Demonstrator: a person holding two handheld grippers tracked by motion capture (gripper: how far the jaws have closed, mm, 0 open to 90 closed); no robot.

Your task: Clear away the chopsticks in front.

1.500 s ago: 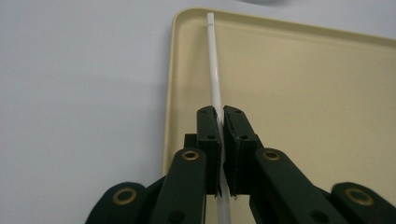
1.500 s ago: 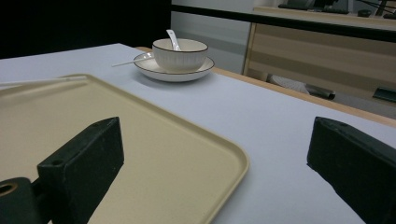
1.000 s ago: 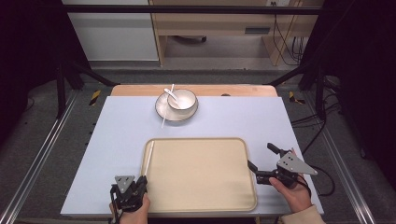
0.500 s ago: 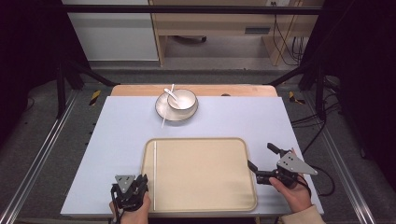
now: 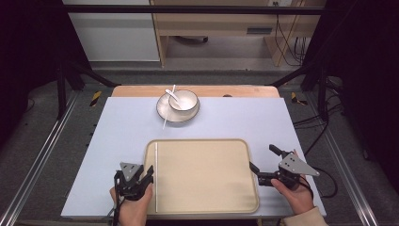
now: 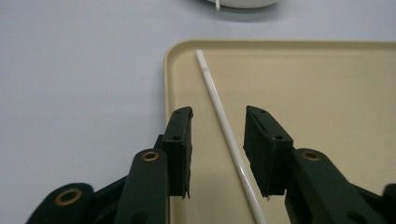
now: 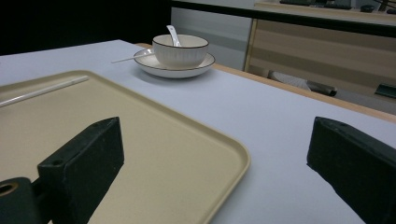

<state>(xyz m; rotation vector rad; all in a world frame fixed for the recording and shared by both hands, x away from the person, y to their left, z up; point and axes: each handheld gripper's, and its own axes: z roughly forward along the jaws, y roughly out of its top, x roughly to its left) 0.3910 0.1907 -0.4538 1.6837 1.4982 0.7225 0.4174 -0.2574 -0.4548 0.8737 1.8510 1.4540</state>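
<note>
A thin white chopstick [image 5: 155, 174] [image 6: 219, 105] lies lengthwise along the left side of the beige tray [image 5: 207, 174] [image 6: 327, 93]. My left gripper [image 5: 147, 172] [image 6: 218, 112] sits at the tray's front left. Its jaws have just been opening; the chopstick runs between them, and neither pad touches it. My right gripper [image 5: 262, 157] [image 7: 217, 128] stands wide open at the tray's [image 7: 140, 140] right edge, with nothing between its jaws. From there the chopstick [image 7: 44, 92] shows at the far side.
A white bowl [image 5: 184, 100] [image 7: 180, 50] with a spoon [image 5: 172, 94] [image 7: 172, 33] sits on a plate [image 5: 164, 110] [image 7: 173, 70] at the table's back middle. A second chopstick [image 5: 167, 113] [image 7: 128, 58] leans across the plate. Black frame bars run beyond the table.
The left gripper's jaws have parted and no longer pinch the chopstick, which lies on the tray. The left hand has shifted a little forward. The right gripper has not moved.
</note>
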